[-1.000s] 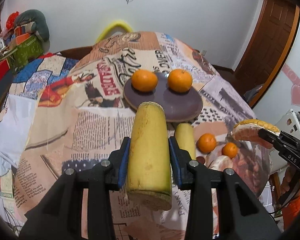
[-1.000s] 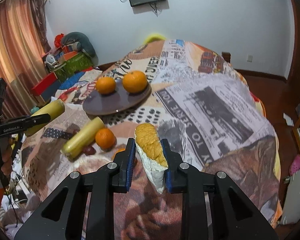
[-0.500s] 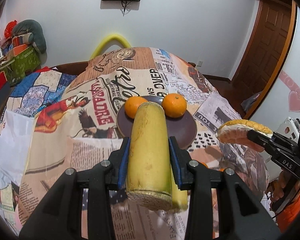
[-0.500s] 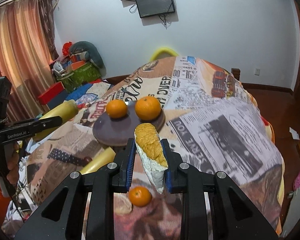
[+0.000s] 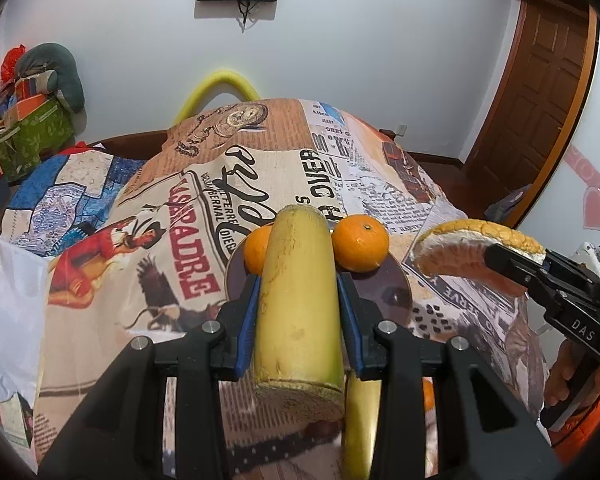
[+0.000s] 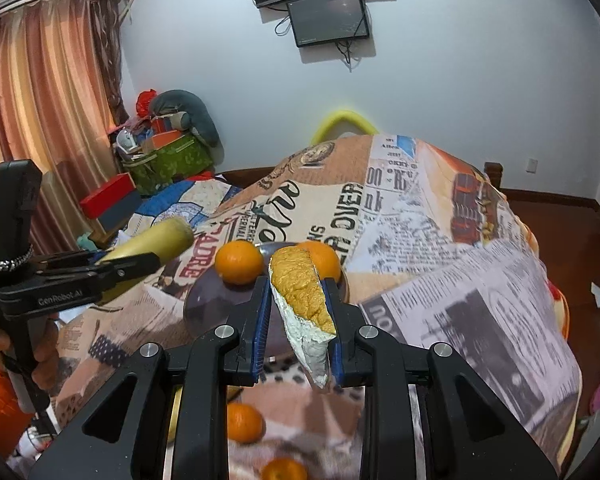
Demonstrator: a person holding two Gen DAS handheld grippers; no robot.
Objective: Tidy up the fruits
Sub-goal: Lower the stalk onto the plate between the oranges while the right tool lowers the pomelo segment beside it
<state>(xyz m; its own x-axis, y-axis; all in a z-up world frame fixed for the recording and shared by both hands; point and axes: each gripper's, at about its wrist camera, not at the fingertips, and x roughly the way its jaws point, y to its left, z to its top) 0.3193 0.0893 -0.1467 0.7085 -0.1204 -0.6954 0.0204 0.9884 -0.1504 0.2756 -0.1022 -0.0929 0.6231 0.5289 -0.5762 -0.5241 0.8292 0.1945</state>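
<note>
Left wrist view: left tool (image 5: 298,292) clamps a banana piece (image 5: 298,280), held above the dark plate (image 5: 396,284) on the bed (image 5: 140,220). Right wrist view: right tool (image 6: 298,320) grips a pomelo wedge (image 6: 302,296) over the plate's near rim, two oranges (image 6: 239,261) behind.

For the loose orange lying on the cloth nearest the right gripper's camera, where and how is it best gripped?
Grip the small round orange across its widest middle, coming straight down from above. It is a smooth ball resting free on the printed cloth, so fingers closing below or above the middle would likely slip off.

Printed cloth cover (image 5: 148,248) (matt), smooth-skinned banana (image 5: 296,280), wooden door (image 5: 540,112)
</note>
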